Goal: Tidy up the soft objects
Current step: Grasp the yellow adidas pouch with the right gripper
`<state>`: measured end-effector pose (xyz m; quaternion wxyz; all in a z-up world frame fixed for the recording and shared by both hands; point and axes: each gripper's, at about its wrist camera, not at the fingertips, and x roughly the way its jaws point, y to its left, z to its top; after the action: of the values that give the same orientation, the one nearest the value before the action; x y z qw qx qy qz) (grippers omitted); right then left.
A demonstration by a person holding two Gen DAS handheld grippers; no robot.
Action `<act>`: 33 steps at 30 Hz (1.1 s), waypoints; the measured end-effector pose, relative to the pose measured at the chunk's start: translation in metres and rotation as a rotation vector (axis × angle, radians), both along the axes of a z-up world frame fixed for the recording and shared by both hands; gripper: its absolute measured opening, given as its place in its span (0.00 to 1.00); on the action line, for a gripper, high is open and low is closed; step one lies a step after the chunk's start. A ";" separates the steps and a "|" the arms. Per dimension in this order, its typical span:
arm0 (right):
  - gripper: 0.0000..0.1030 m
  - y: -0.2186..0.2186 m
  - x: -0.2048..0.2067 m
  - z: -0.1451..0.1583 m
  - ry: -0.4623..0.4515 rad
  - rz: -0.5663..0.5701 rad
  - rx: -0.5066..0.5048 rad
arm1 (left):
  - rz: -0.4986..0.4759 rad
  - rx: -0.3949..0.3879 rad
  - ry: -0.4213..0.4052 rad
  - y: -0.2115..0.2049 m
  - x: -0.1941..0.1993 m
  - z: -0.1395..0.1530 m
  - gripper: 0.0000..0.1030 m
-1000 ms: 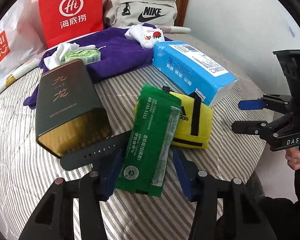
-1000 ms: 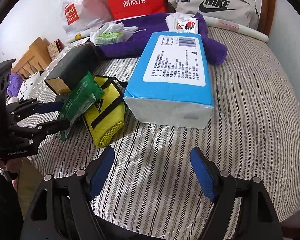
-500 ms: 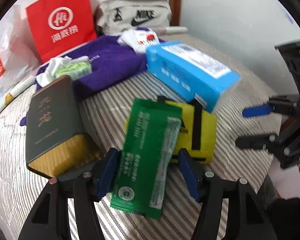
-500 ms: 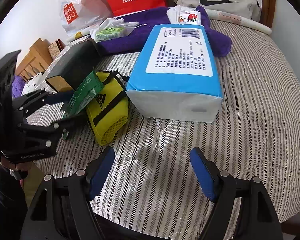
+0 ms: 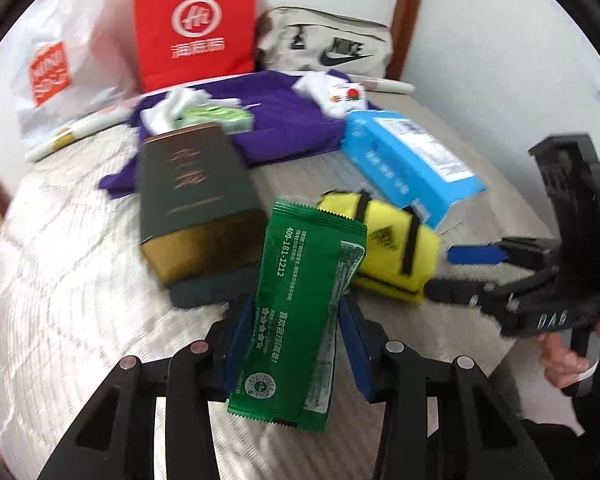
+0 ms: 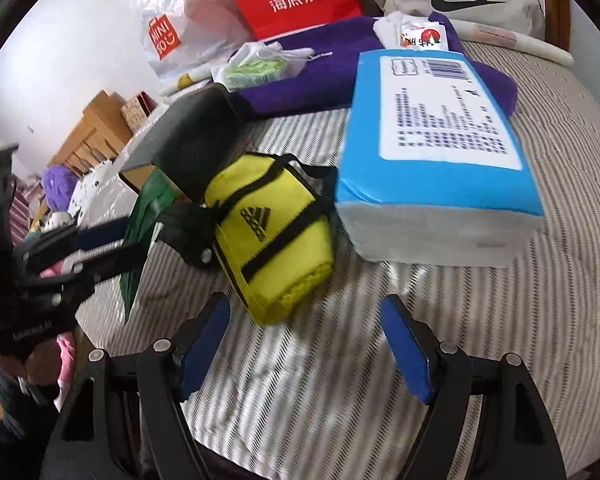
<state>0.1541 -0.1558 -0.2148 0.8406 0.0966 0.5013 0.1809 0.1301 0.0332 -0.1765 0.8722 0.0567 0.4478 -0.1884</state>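
My left gripper (image 5: 296,320) is shut on a green wipes packet (image 5: 300,320) and holds it above the striped bed; the packet also shows in the right wrist view (image 6: 140,236). A yellow Adidas pouch (image 6: 272,232) lies just ahead of my right gripper (image 6: 306,344), which is open and empty; the pouch also shows in the left wrist view (image 5: 392,248). A blue tissue pack (image 6: 436,148) lies right of the pouch. A purple towel (image 5: 276,120) lies at the back.
A dark box (image 5: 196,200) lies left of the pouch. On the towel sit a green tissue pack (image 5: 212,116) and a small white packet (image 5: 340,96). A red paper bag (image 5: 196,24), a white Miniso bag (image 5: 52,68) and a Nike bag (image 5: 328,44) stand behind.
My left gripper has lifted the green packet and swung left. My right gripper has moved forward and left toward the yellow pouch, staying open.
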 end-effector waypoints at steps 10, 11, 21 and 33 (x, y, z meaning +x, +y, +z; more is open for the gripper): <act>0.55 0.019 0.005 -0.003 -0.049 -0.041 0.018 | 0.137 0.038 0.022 0.028 -0.013 -0.016 0.41; 0.46 0.019 0.006 -0.003 -0.046 -0.042 0.025 | 0.148 0.034 0.022 0.029 -0.014 -0.016 0.41; 0.17 0.001 0.002 0.007 -0.078 -0.082 0.101 | 0.228 0.009 0.068 0.038 -0.009 -0.029 0.41; 0.15 -0.017 -0.044 0.026 -0.093 -0.069 -0.002 | 0.259 0.005 0.098 0.041 -0.008 -0.034 0.43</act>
<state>0.1097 -0.1726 -0.1887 0.8690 0.1046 0.4580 0.1555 0.1221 0.0741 -0.2107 0.8663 -0.0087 0.4937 -0.0759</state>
